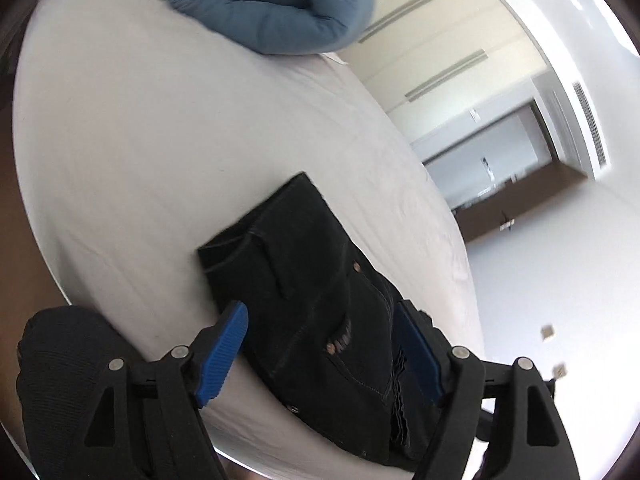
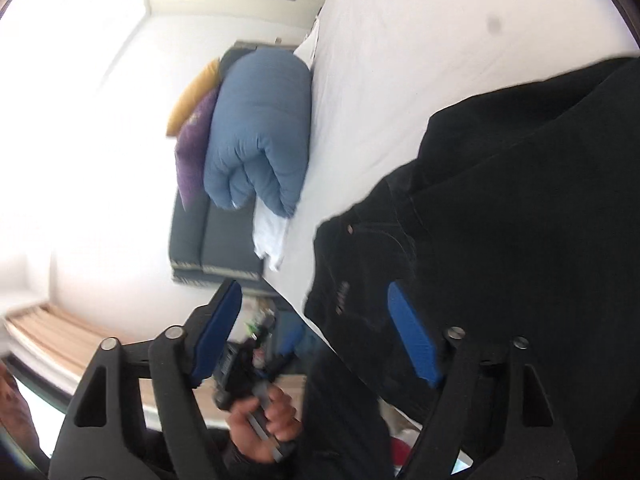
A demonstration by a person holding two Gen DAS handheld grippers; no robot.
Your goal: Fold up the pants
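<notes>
Hovering over black pants [image 1: 312,280] on the bed [image 1: 140,140].
Both my claws, left [image 1: 324,344] and right [image 2: 320,332], gape wide, gripping nothing; pants look folded, though blurred.

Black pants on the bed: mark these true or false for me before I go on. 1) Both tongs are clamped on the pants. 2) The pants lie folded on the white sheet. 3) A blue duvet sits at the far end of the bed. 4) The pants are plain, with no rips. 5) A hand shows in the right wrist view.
1) False: the left tongs and right tongs stand open, pads pressing on nothing.
2) True: the black pants lie in a folded stack on the white sheet.
3) True: the blue duvet is bundled there.
4) False: a frayed rip shows.
5) True: a hand grips a handle.
</notes>
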